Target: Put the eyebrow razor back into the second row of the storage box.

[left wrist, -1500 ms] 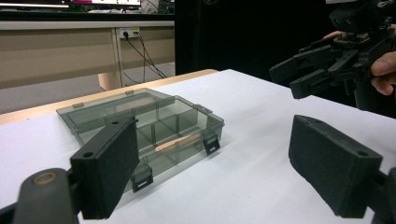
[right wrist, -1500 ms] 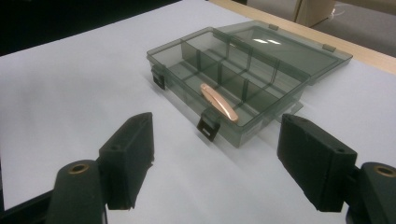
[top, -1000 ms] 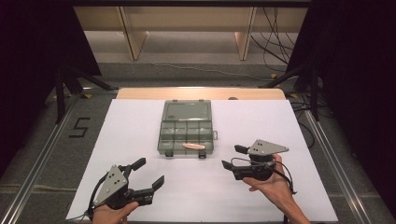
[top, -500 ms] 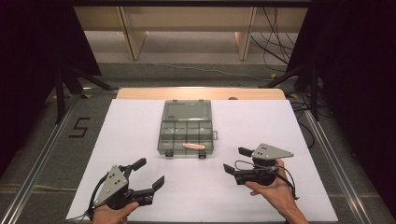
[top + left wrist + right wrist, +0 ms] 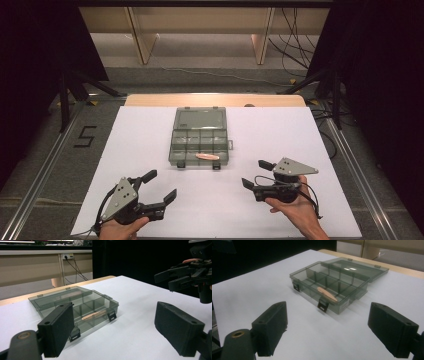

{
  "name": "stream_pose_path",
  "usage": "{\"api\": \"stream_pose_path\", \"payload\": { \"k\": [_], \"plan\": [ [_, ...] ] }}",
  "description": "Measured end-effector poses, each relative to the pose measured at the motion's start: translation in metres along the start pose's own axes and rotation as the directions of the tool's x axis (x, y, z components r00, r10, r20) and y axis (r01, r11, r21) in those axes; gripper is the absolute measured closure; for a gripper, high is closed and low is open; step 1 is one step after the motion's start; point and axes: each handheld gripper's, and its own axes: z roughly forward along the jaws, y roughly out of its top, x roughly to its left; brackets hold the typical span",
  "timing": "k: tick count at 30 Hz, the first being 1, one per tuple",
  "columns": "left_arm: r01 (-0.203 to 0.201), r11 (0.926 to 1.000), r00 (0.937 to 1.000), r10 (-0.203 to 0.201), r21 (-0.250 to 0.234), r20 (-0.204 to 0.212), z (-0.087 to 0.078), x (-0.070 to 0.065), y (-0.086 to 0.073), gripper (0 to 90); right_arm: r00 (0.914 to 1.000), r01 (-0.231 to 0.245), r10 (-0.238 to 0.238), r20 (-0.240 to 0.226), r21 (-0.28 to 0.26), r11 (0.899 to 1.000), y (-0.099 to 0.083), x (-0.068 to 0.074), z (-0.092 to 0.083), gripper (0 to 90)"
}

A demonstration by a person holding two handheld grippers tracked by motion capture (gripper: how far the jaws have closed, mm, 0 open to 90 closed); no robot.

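White surface (image 5: 150,130) is bearing an open box (image 5: 198,136) holding a stick (image 5: 208,156); both grippers, left (image 5: 156,186) and right (image 5: 256,174), are hovering released, the right's jaws having just been opening with nothing between them; lid closing seems left.

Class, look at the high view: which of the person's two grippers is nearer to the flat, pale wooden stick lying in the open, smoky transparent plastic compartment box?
The right gripper: it sits just right of and below the wooden stick. The left gripper is lower and further left, beyond the box.

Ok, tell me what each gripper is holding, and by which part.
Nothing is held. Left gripper and right gripper are open, short of the compartment box.
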Motion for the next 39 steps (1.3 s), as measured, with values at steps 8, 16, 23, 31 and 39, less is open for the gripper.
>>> {"api": "stream_pose_path", "payload": {
  "k": [8,16,23,31,39],
  "plan": [
    [0.000,1.0000,1.0000,0.000,0.004,0.001,0.000,-0.001,0.000,16.0,1.0000,-0.007,0.007,0.001,-0.004,1.000,-0.004,0.003,-0.005,16.1],
    [0.000,1.0000,1.0000,0.000,0.004,0.003,0.000,-0.001,0.000,16.0,0.9999,-0.010,0.010,0.001,-0.016,1.000,-0.006,0.005,-0.009,16.1],
    [0.000,1.0000,1.0000,0.000,0.004,0.003,0.001,0.000,0.000,16.0,0.9999,-0.005,0.005,0.016,-0.024,1.000,-0.007,0.005,-0.011,16.1],
    [-0.001,1.0000,1.0000,0.001,0.004,0.003,0.001,0.000,0.000,16.0,0.9998,-0.004,0.005,0.018,-0.038,0.999,-0.006,0.005,-0.012,16.1],
    [0.001,1.0000,1.0000,-0.001,0.004,0.002,0.001,-0.001,0.000,16.0,0.9998,-0.008,0.009,0.019,-0.040,0.999,-0.006,0.005,-0.011,16.1]
  ]
}}
